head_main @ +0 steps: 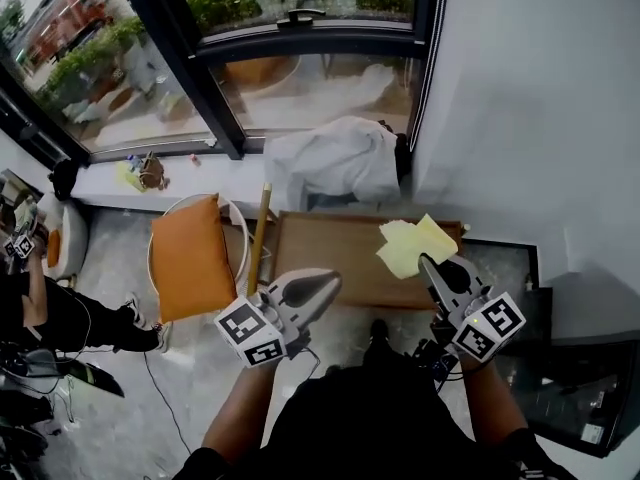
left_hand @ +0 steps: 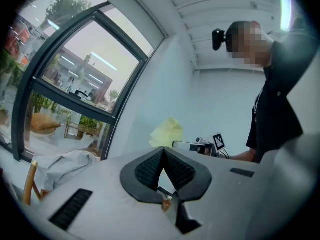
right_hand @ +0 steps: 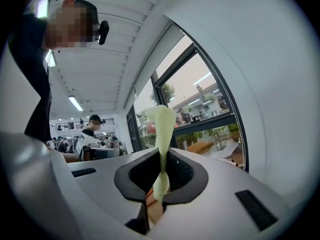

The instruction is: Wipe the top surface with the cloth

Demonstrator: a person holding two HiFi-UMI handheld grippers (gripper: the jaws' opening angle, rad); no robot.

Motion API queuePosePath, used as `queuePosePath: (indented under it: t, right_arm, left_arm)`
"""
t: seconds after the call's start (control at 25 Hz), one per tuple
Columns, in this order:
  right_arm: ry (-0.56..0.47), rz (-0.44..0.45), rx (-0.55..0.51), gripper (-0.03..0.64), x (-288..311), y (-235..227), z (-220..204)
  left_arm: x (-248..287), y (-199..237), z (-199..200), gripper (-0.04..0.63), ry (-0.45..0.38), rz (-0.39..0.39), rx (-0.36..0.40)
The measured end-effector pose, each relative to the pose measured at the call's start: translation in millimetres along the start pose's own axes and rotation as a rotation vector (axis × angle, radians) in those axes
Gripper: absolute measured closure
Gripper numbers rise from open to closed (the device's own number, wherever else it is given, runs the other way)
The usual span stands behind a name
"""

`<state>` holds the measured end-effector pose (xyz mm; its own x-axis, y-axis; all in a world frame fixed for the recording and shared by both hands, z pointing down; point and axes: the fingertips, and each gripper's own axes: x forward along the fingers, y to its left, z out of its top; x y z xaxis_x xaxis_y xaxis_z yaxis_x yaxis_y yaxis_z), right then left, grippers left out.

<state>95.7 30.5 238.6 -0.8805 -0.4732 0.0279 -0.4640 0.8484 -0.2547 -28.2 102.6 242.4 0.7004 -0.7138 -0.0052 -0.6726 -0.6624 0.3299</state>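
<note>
Cloth [head_main: 412,244] is looking limp and light in the right tool [head_main: 432,266], whose jaws are clamping shut on one edge of it. The yellow sheet is spreading out beyond the tips above the right end of the brown tabletop [head_main: 325,258], seemingly not yet touching it. Being so soft, it is likely going to bunch unless it is pressed flat while dragged. The left tool [head_main: 330,280] is hovering closed and empty, apart from the cloth, over the tabletop's near edge.
</note>
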Motion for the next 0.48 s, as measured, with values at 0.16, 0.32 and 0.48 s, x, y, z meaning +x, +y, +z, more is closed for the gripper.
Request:
queuePosePath:
  t: [0.16,0.32,0.48]
  right_arm:
    - [0.022,0.016,-0.002,0.584,-14,58,-22]
    - [0.034,0.081,0.013,0.584,-27,97,-30]
    - [0.035,0.083,0.035,0.584,-39,132,-48]
  left_arm:
    - [-48,-28,-20,0.584,0.02,-0.027,0.009]
    - [-80,-44,-43,0.584,0.045,-0.023,-0.037]
    - [-109,-57,-65,0.584,0.061,-0.037,-0.076]
